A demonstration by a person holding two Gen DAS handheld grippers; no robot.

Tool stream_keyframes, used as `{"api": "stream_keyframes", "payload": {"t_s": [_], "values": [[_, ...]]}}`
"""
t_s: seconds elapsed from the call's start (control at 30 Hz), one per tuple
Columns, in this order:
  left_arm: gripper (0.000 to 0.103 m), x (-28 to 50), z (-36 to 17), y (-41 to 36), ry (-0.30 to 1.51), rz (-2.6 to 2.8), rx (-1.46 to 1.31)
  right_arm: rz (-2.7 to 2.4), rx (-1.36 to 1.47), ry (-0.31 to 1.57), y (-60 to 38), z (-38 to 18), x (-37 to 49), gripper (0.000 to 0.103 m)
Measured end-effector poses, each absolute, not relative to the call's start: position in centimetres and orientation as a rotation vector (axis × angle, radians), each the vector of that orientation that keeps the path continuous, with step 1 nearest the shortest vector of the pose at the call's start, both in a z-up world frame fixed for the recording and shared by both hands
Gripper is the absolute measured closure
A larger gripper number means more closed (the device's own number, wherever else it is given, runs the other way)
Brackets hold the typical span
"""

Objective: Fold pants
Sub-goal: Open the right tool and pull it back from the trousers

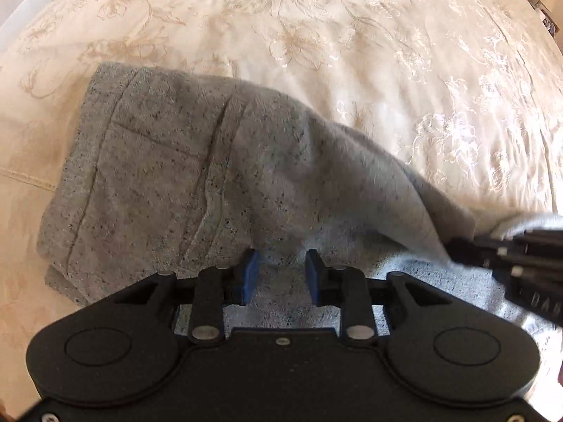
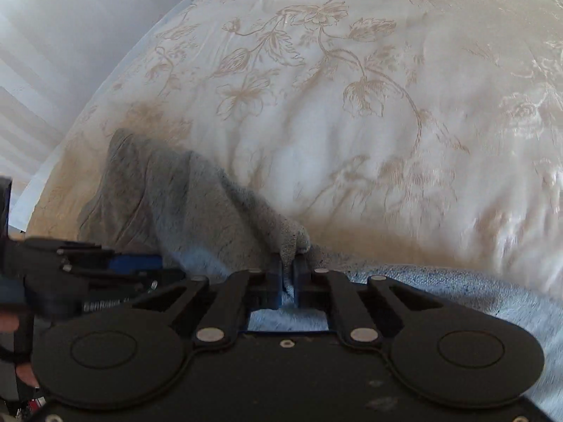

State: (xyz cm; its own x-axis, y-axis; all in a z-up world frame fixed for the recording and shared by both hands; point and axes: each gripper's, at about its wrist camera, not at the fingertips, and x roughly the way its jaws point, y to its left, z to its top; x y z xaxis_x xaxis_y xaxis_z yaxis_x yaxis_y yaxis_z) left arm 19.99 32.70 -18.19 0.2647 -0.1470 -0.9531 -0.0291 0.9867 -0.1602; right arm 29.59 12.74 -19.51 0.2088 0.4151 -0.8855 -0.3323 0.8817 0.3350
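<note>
Cream bedding with a beige floral print (image 1: pixel 352 52) forms the work surface in both views. Left wrist view: the grey pants (image 1: pixel 169 176) lie on the bedding, bunched into a partly folded mass, with a seam or waistband edge at the far left. The left gripper (image 1: pixel 281 274) sits low over the fabric with its blue pads set apart; cloth shows between them, but the pads do not pinch it, so this claw reads as released. The right gripper (image 1: pixel 510 256) enters at the right edge, blurred, with fabric draped toward it. Right wrist view: the right gripper (image 2: pixel 288 274) has its pads drawn nearly together on a raised fold of the pants (image 2: pixel 183 204), and the cloth rises in a peak from the pinch point. The left gripper (image 2: pixel 105 267) appears side-on at the left, just beside the fabric. Judged step: a fold is being carried over by the right claw alone. The next move likely calls for laying the pinched edge flat onto the lower layer, aligning edges, then releasing.
</note>
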Motion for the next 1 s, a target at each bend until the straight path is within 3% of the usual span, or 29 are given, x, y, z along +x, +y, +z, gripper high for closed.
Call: {"api": "stream_keyframes", "payload": {"t_s": [0.13,0.2,0.4,0.5,0.67,0.8,1.0], "values": [[0.068,21.2,-14.6,32.3,1.135,-0.092,-0.076,0.507,0.032,1.234,13.4,-20.0,25.6,0.099],[0.062,21.9,-13.7,32.1,1.062,-0.078,-0.054,0.499,-0.007,1.208,13.9,-20.0,24.3,0.099],[0.064,23.3,-19.7,32.5,1.283,-0.01,-0.022,0.523,-0.043,1.236,15.0,-20.3,22.4,0.099],[0.064,21.3,-19.6,32.0,1.21,-0.067,0.094,0.478,0.027,1.2,13.9,-18.9,23.4,0.094],[0.064,20.5,-19.4,31.3,1.185,-0.077,0.144,0.343,0.132,1.054,11.0,-16.3,28.6,0.073],[0.064,21.4,-19.4,31.9,1.199,-0.074,0.091,0.33,0.136,1.036,10.5,-16.8,34.7,0.072],[0.064,21.6,-18.8,32.3,1.207,-0.091,0.053,0.414,0.246,1.289,11.4,-20.8,36.8,0.072]]}}
